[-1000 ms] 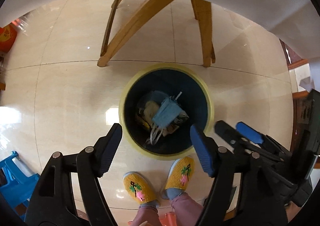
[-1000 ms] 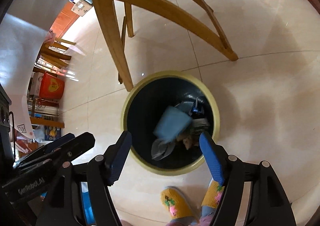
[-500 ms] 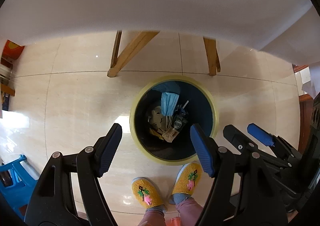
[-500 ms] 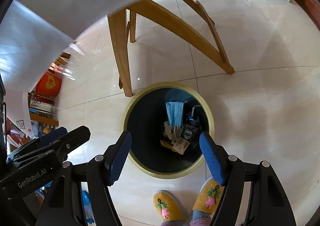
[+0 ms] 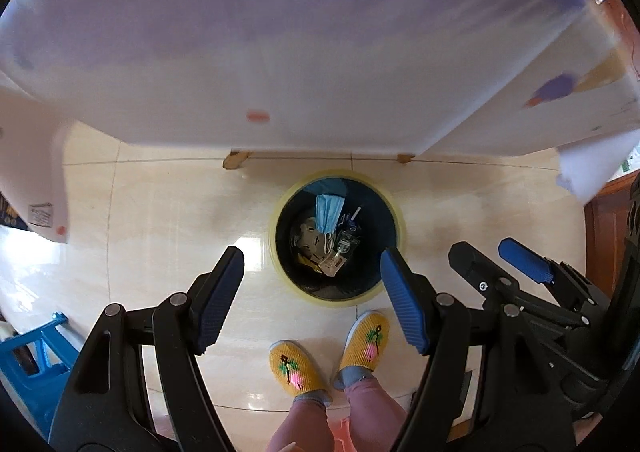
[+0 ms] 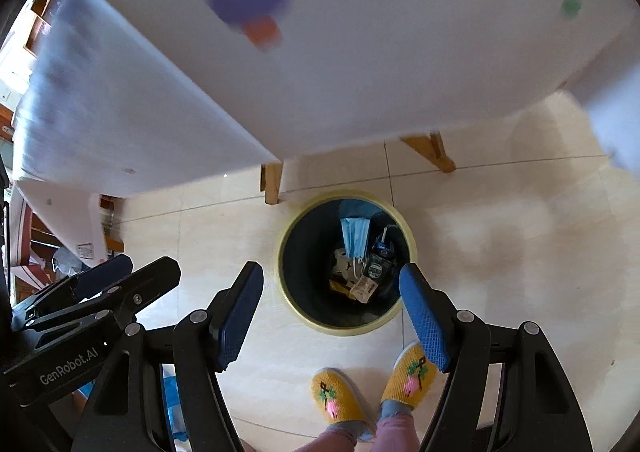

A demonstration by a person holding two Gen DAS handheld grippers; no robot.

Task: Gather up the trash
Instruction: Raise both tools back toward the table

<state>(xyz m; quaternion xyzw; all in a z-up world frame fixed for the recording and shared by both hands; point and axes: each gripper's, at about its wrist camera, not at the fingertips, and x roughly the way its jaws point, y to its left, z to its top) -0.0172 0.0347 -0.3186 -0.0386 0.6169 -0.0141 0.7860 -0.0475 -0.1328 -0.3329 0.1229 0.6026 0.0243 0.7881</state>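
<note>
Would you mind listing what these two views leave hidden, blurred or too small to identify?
- Table top: motion-blurred in both views; its coloured spots are unreadable.
- Table legs: only the feet show below the overhanging top.
- Trash under the face mask in the bin: too small and shadowed to name.
- Person: cut off above the slippers by the lower edge.

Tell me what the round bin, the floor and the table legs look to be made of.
Round dark bin with yellow rim: likely plastic, smooth and uniform. Glossy cream floor: polished tile, with grout lines and reflections. Tan table legs: apparently wood, judging by colour.
</note>
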